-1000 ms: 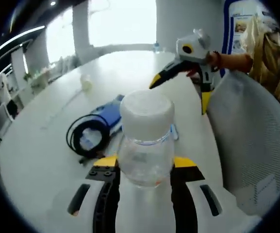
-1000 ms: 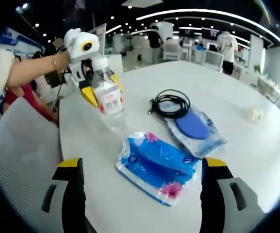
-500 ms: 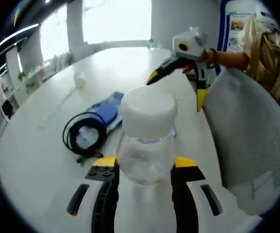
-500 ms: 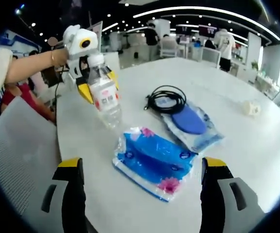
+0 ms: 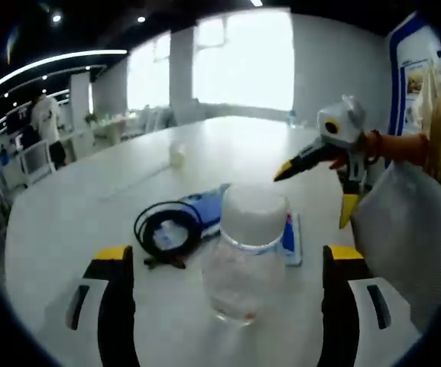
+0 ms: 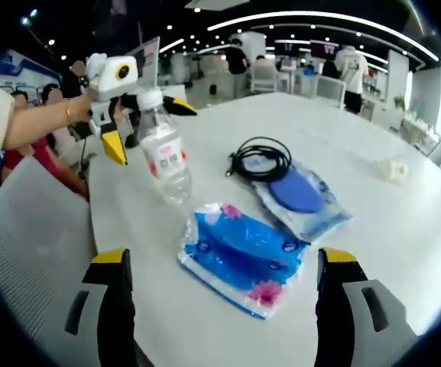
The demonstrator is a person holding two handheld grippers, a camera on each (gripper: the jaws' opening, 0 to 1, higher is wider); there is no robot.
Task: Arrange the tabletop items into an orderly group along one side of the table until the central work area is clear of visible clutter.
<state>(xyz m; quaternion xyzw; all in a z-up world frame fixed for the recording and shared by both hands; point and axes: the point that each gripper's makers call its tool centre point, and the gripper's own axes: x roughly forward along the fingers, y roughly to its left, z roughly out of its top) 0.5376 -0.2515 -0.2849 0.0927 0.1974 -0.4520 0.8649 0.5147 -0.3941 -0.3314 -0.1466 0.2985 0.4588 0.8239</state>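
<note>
A clear water bottle (image 5: 243, 264) with a white cap stands on the white table (image 5: 67, 222), free between the wide-open jaws of my left gripper (image 5: 229, 254). From the right gripper view the same bottle (image 6: 164, 157) stands near the table's edge, with the left gripper (image 6: 151, 131) open around its top. A blue printed packet (image 6: 241, 256) lies flat in front of my right gripper (image 6: 223, 256), which is open and holds nothing. Beyond it lies a blue pouch (image 6: 300, 195) with a coiled black cable (image 6: 260, 160) on its far end.
A small pale object (image 6: 394, 170) sits alone far out on the table. A grey mesh chair back (image 6: 29, 237) stands against the table's edge beside the bottle. A person's arm (image 6: 40, 118) holds the left gripper. More tables and people fill the room behind.
My left gripper has opened and let go of the bottle, which now stands by itself on the table. The right gripper's view has hardly shifted.
</note>
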